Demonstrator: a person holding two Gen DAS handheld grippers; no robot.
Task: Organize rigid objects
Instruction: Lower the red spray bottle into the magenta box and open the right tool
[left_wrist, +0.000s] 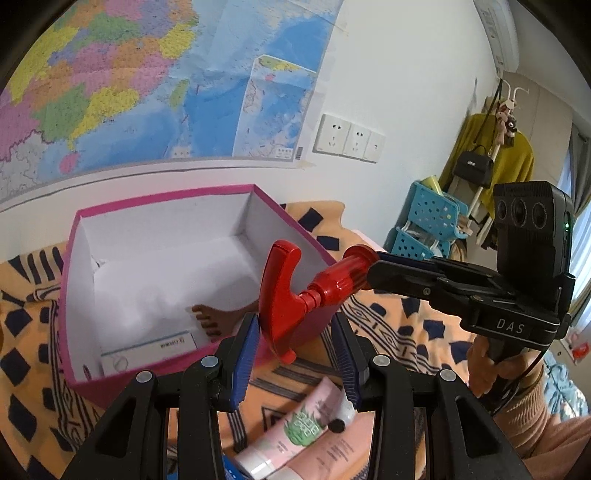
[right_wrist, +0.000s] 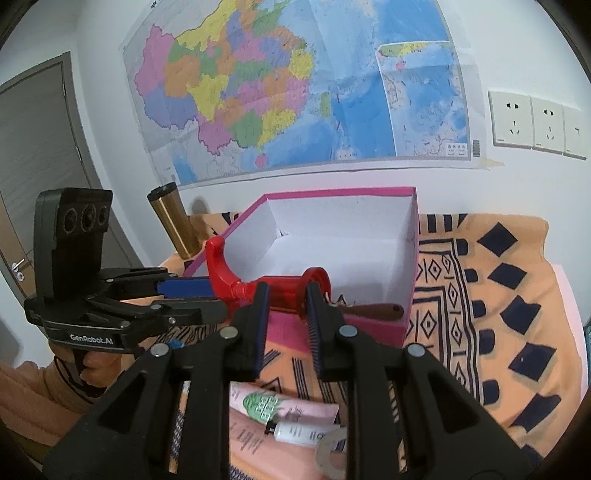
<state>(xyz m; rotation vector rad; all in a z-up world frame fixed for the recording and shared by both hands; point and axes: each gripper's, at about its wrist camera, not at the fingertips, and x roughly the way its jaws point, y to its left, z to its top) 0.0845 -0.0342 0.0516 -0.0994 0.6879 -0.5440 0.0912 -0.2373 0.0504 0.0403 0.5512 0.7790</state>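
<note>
A red plastic toy hammer (left_wrist: 295, 291) hangs in the air at the near edge of an open pink box (left_wrist: 110, 218) with white inside. My right gripper (right_wrist: 284, 306) is shut on the hammer's handle (right_wrist: 291, 291); it shows from the side in the left wrist view (left_wrist: 373, 269). My left gripper (left_wrist: 295, 354) is open, and its blue pads (left_wrist: 245, 354) stand on either side of the hammer head without touching it. In the right wrist view the left gripper (right_wrist: 192, 295) sits just left of the hammer head (right_wrist: 218, 266).
The box holds a white carton (left_wrist: 147, 350) and a brown wooden-handled brush (right_wrist: 373, 310). Pink tubes (left_wrist: 295, 432) and a small white bottle (right_wrist: 303, 432) lie on the orange patterned cloth (right_wrist: 498, 295) below. A gold tumbler (right_wrist: 173, 218) stands left of the box. A blue basket rack (left_wrist: 428, 225) is far right.
</note>
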